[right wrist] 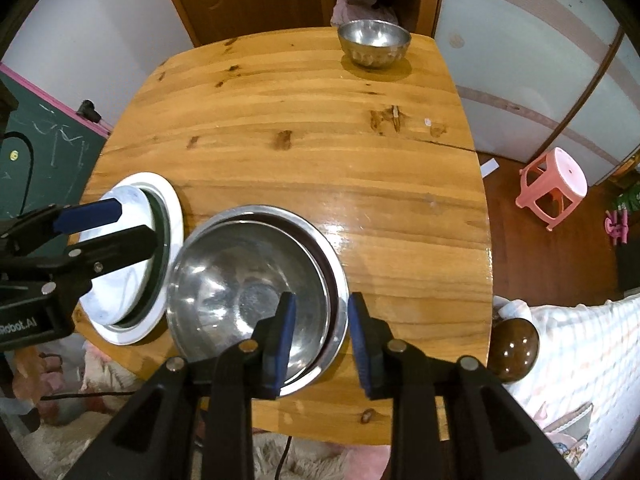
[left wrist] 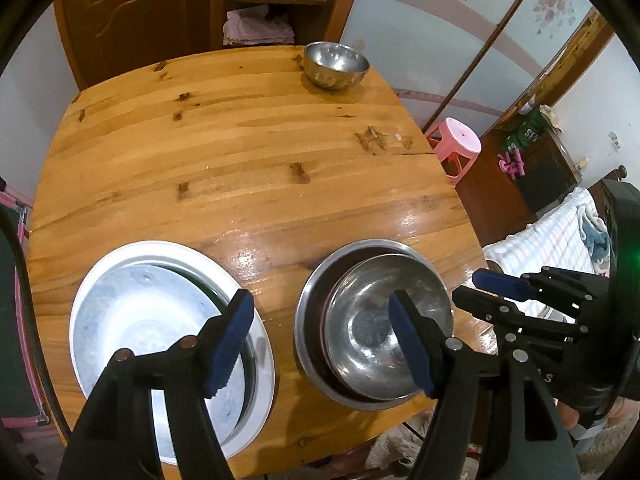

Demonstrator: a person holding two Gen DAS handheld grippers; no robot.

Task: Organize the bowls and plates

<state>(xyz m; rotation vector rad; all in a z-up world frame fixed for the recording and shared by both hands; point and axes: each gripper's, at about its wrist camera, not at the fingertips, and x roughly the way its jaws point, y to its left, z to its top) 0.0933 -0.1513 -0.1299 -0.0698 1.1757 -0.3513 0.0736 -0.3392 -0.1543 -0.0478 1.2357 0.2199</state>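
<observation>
Bowls: two steel bowls nested (right wrist: 256, 292), smaller one seated inside the larger, at the near edge of the table (right wrist: 304, 152), toward its right half. Looks settled; reads as a finished stack.

Plates: pale plate resting in a wider white-rimmed plate (left wrist: 168, 340), near edge, left of the bowl stack, close beside it but apart. Upper plate sits off-centre, dark gap showing on one side.

Left over: single steel bowl (right wrist: 374, 42) alone at the far right corner, well apart from both stacks. My guess: it belongs on the bowl stack; that step not yet done.

Left gripper (left wrist: 320, 340): jaws wide apart, nothing between the pads, above the gap between the two stacks.

Right gripper (right wrist: 322, 340): jaws partly open, straddling the near rim of the bowls without visibly pressing it; holds nothing.
</observation>
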